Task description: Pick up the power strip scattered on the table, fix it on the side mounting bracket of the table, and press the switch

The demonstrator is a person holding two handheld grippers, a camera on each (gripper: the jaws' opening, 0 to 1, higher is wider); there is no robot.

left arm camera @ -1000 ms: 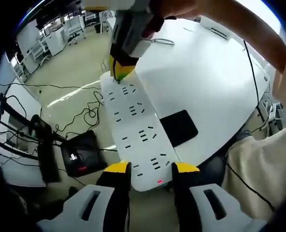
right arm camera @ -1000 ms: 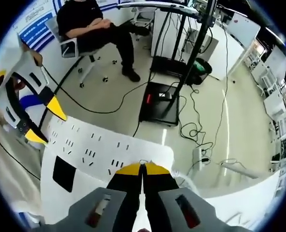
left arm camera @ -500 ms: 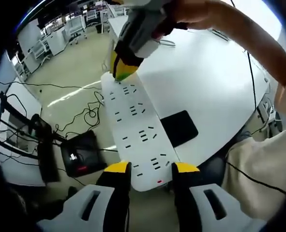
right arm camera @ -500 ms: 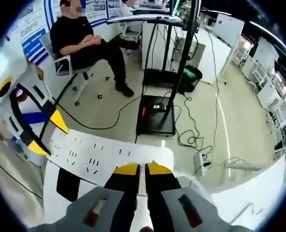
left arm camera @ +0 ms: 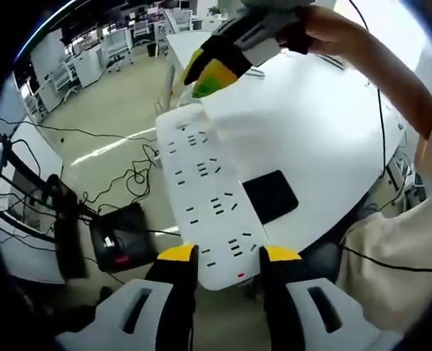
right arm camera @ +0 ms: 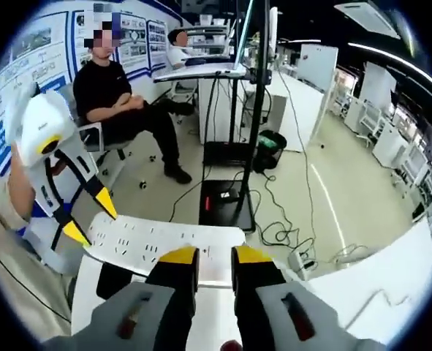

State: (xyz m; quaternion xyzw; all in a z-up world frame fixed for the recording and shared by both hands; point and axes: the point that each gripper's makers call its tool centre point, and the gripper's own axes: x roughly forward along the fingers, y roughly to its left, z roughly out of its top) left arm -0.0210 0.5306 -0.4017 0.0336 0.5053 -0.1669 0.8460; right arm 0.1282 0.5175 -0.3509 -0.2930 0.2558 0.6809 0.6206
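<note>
Left gripper view: one white power strip (left arm camera: 207, 197) runs lengthwise along the edge of the white table (left arm camera: 325, 139), its near end w/ a small red light sitting between the yellow tips of the left gripper (left arm camera: 229, 254). Jaws clamp that end from both sides. Four socket groups counted along the strip; no readable print on it. One black pad (left arm camera: 272, 195) lies on the table just beside the strip. The right gripper (left arm camera: 210, 72) hangs above the far end, tips apart from the strip, held by a hand (left arm camera: 332, 29). On the floor: one black box (left arm camera: 120, 238) w/ a red light, loose cables.

Right gripper view: right gripper (right arm camera: 214, 255) jaws stand a little apart, nothing between them, just above the strip's end (right arm camera: 164, 245). Left gripper (right arm camera: 84, 216) bites the other end, at left. Seen here, not in the other view: one person seated in a chair (right arm camera: 124, 99), a black stand (right arm camera: 248, 110), wall posters (right arm camera: 29, 44) – text too small to read.
</note>
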